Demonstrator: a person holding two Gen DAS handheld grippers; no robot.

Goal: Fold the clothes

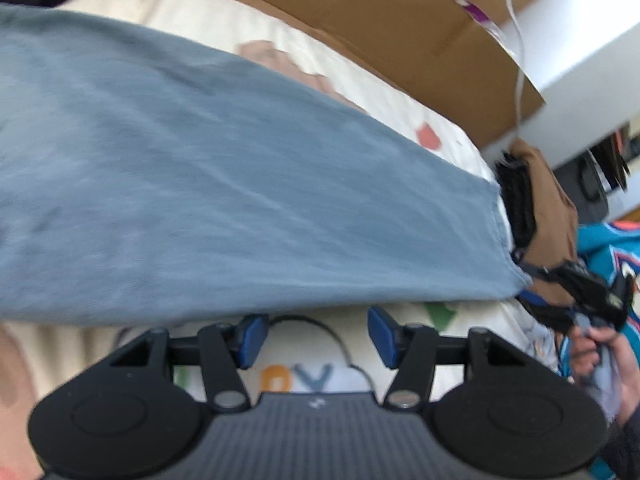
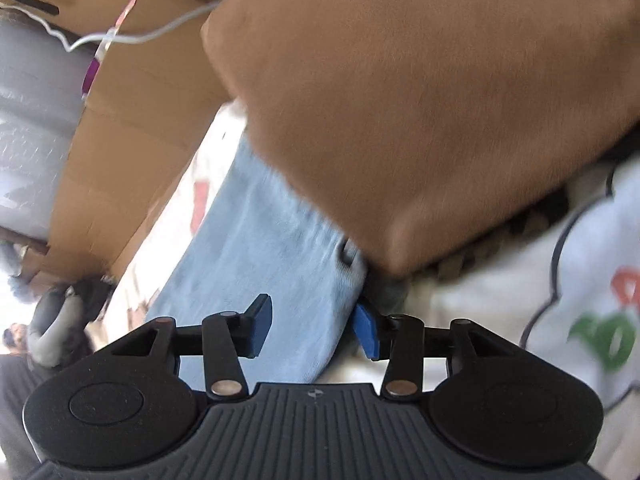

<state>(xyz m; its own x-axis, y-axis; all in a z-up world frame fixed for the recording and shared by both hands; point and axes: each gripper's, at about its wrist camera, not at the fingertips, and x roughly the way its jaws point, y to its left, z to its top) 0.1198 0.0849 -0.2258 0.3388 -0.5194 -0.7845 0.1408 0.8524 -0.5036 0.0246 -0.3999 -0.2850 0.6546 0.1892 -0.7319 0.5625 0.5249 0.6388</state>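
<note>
A blue-grey garment lies spread flat across a cream printed bedsheet. My left gripper hovers open just off the garment's near edge, with only the sheet between its blue fingertips. My right gripper is open at the garment's corner, and the light blue cloth lies between its parted fingers. In the left wrist view the right gripper sits at that same corner, held by a hand. The frames are motion-blurred.
A folded brown garment on a black one sits right beside the corner. A teal printed garment lies past them. Cardboard boxes and a white cable line the bed's far side. A grey sleeve shows far left.
</note>
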